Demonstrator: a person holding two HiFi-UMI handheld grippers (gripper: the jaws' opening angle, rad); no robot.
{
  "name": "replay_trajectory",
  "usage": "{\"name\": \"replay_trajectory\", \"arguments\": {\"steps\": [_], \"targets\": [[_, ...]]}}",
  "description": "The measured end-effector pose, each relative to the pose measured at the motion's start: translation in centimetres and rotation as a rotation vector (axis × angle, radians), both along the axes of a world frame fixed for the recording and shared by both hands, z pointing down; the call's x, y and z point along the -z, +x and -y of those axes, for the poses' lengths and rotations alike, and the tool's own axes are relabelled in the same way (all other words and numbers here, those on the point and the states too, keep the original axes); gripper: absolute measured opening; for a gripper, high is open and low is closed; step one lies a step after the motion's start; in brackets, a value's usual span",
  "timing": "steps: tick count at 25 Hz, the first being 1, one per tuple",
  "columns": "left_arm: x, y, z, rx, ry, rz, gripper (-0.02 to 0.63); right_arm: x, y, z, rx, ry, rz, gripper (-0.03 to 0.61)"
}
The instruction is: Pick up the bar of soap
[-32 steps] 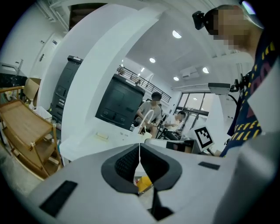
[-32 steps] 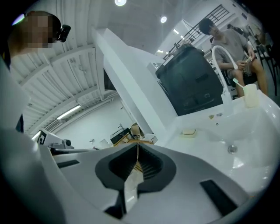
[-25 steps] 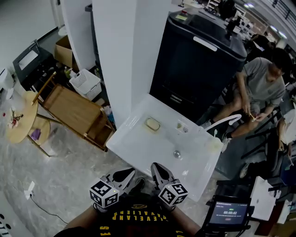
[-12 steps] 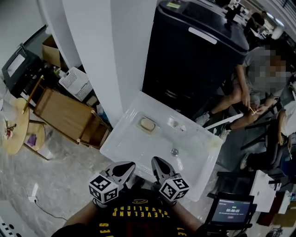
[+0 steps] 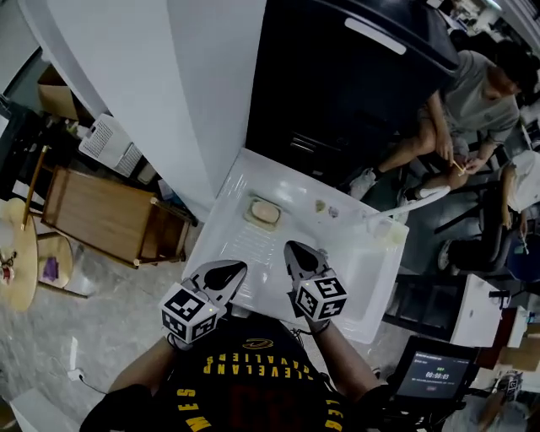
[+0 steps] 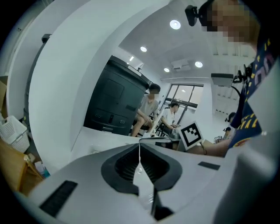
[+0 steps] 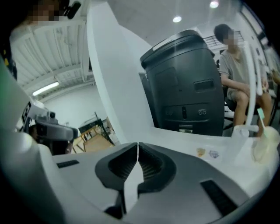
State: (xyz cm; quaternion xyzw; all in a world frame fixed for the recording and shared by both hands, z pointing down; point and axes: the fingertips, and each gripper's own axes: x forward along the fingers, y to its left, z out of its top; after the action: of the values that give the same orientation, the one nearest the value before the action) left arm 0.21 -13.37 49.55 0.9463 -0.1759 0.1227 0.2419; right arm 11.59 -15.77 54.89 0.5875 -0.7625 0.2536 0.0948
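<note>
Pale oval soap bar [image 5: 265, 212] in white rectangular sink [image 5: 375, 283], centre frame. Below: left tool [image 5: 236, 268], right tool [image 5: 294, 249], both clenched empty.

Shirt [image 5: 253, 396]: "CLEVELAND", upside down; screen [image 5: 435, 375] digits illegible.

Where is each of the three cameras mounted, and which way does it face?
Head view: on the person's head, facing steeply down at the sink and the bar of soap; both forearms, left gripper and right gripper show.
Left gripper view: on the left gripper, facing along its shut jaws toward the black cabinet; the person's shirt and right forearm show.
Right gripper view: on the right gripper, facing along its shut jaws toward that cabinet and the faucet; the person's head shows.
All three share the cabinet.
</note>
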Motion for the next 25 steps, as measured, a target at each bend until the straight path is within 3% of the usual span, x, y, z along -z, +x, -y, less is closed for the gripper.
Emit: {"name": "replay_trajectory", "arguments": {"steps": [4,8,9,11,13,19,25], "targets": [[-1.4,-1.1,2.3,-0.014,-0.014,0.030,0.014,-4.0,-0.1,3.9,0.116,-0.087,-0.248,0.018],[-2.0,-2.1,3.8,-0.001,-0.038,0.031,0.014,-8.8,-0.5,7.4,0.263,-0.181,-0.357,0.021],[-2.2,-2.4,3.9,0.003,-0.044,0.031,0.014,-10.0,-0.6,8.0,0.303,-0.209,-0.386,0.035],[-2.4,-3.0,4.1,0.011,-0.054,0.031,0.014,-12.3,-0.8,9.0,0.383,-0.264,-0.452,0.148],[-2.6,-3.7,4.3,0.027,-0.065,0.031,0.014,-14.1,-0.9,9.8,0.449,-0.313,-0.508,0.183],[-3.3,-5.3,5.0,0.086,-0.099,0.027,0.014,-18.2,-0.3,10.4,0.629,-0.442,-0.636,0.238],[-4.1,-6.5,4.9,0.128,-0.140,0.016,0.014,-19.6,-0.9,11.3,0.721,-0.510,-0.638,0.252]]}}
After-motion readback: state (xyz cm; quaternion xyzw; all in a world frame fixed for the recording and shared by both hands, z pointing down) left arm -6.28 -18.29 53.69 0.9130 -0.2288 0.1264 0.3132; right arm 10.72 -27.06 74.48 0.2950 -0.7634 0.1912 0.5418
